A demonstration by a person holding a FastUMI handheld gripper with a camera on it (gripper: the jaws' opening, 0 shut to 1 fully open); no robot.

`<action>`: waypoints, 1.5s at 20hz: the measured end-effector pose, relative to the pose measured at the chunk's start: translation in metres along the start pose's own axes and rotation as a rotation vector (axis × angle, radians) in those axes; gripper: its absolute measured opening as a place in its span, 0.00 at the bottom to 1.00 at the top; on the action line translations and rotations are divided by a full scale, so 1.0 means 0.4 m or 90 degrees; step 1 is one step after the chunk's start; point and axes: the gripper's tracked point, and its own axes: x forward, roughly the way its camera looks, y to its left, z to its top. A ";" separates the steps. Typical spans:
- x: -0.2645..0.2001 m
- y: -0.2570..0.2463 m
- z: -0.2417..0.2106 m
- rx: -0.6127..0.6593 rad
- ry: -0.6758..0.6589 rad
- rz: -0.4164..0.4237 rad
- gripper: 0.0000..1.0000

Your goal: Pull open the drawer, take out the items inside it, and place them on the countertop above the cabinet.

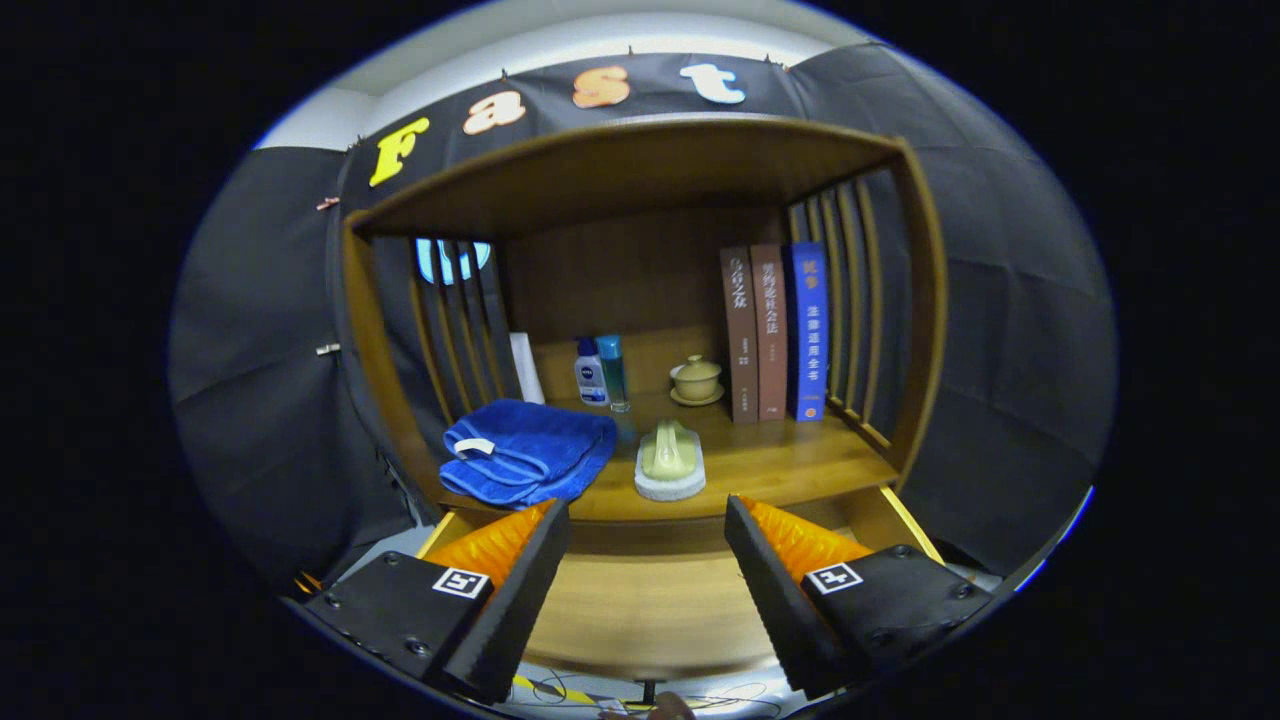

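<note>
The wooden drawer is pulled out below the countertop, and its bare wooden floor shows between my fingers. My gripper hovers over the drawer, open, with nothing between its fingers. On the countertop just beyond the fingers lie a folded blue towel to the left and a pale green scrubbing brush with a white base in the middle.
Further back on the countertop stand a white bottle, a teal tube, a small lidded cup on a saucer and three upright books. Slatted wooden sides and a top shelf enclose the countertop.
</note>
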 end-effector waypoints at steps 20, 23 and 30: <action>-0.037 -0.014 -0.463 -0.011 0.065 -0.029 0.97; -0.014 -0.016 -0.448 -0.009 0.055 -0.030 0.97; 0.180 -0.019 -0.385 0.002 0.048 -0.030 0.98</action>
